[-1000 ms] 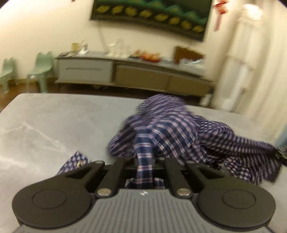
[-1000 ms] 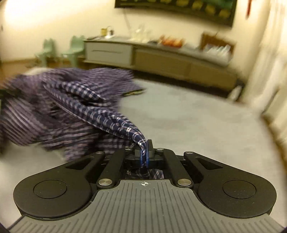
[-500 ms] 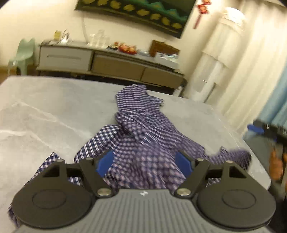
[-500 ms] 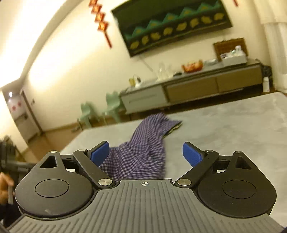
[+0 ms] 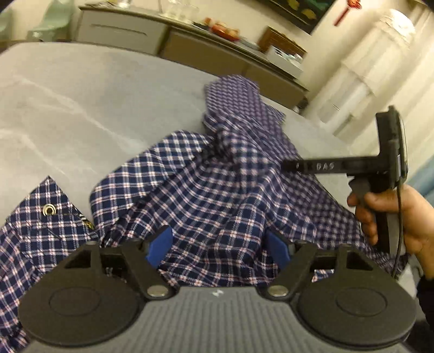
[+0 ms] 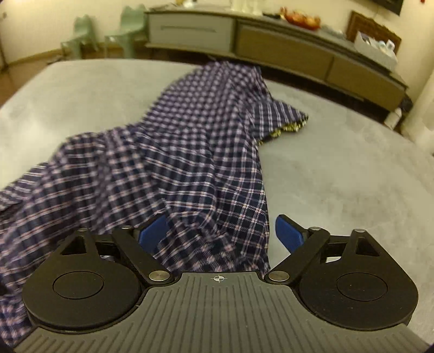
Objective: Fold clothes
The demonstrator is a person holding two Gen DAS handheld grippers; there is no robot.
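**Plaid shirt lying crumpled across grey table, both grippers released**

Here we are looking down both wrist cameras at a navy plaid shirt (image 5: 211,195) that is lying rumpled across a grey marbled table (image 5: 81,108), one end trailing toward the far edge. Our left gripper (image 5: 219,249) is hovering low over the near folds with its blue pads (image 5: 160,244) spread apart; cloth is bunching up between them, but the pads are not pressing on it. Our right gripper (image 6: 219,236) is likewise standing wide over the shirt (image 6: 176,152), its jaws narrowing slightly; the shirt's edge is lying between the pads, nearer the left-side pad (image 6: 152,230), and the other pad is standing clear over bare table (image 6: 339,176). In the left wrist view, we are also seeing that right gripper (image 5: 284,165) from the side, held by the person's hand (image 5: 393,217) and reaching in over the cloth. A metal snap (image 5: 49,210) is glinting on a flap of fabric at lower left. Behind the table, a long low sideboard (image 6: 271,49) is running along the wall, with pale green chairs (image 6: 127,24) beside it.
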